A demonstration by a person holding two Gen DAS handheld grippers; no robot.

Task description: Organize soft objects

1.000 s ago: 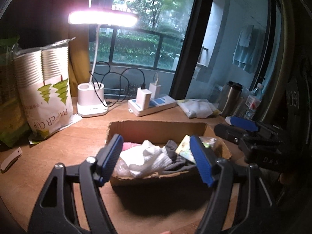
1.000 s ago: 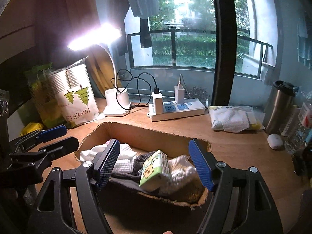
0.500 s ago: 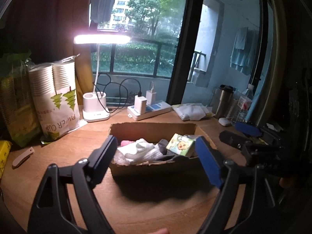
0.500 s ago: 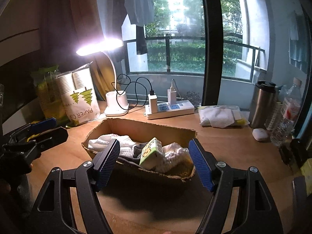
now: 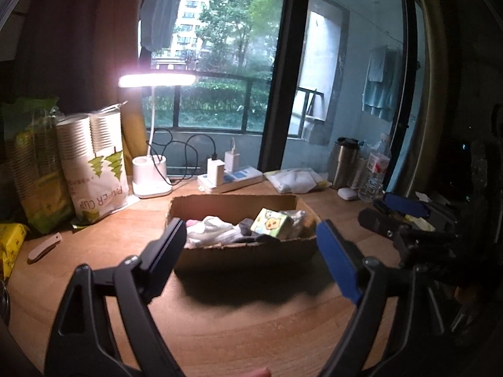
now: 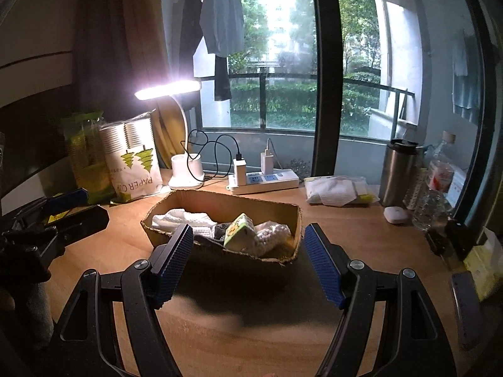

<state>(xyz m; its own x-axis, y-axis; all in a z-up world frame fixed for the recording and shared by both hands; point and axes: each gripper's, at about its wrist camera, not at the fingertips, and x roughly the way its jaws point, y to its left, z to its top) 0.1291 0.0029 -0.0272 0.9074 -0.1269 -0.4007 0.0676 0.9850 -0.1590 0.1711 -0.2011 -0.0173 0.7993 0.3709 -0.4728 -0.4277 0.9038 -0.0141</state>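
Observation:
A shallow cardboard box (image 5: 245, 253) (image 6: 220, 204) sits mid-table. It holds white cloths (image 5: 217, 231) (image 6: 184, 218), a dark grey cloth (image 5: 246, 227), a knitted white piece (image 6: 272, 235) and a green tissue pack (image 5: 271, 223) (image 6: 240, 232). My left gripper (image 5: 251, 251) is open and empty, in front of the box. My right gripper (image 6: 248, 260) is open and empty, also short of the box. Each gripper shows at the side of the other's view, the right one (image 5: 399, 210) and the left one (image 6: 67, 207).
A lit desk lamp (image 5: 151, 182), a paper cup bag (image 5: 97, 163), a power strip (image 6: 264, 182), a folded white cloth pack (image 6: 338, 190), a steel mug (image 6: 397, 172), a water bottle (image 6: 435, 188) and a small white case (image 6: 395, 214) line the back of the table. A yellow pack (image 5: 9, 248) lies far left.
Both grippers have pulled back and up from the box, so it looks smaller and farther. The box contents have not moved. Both stay open.

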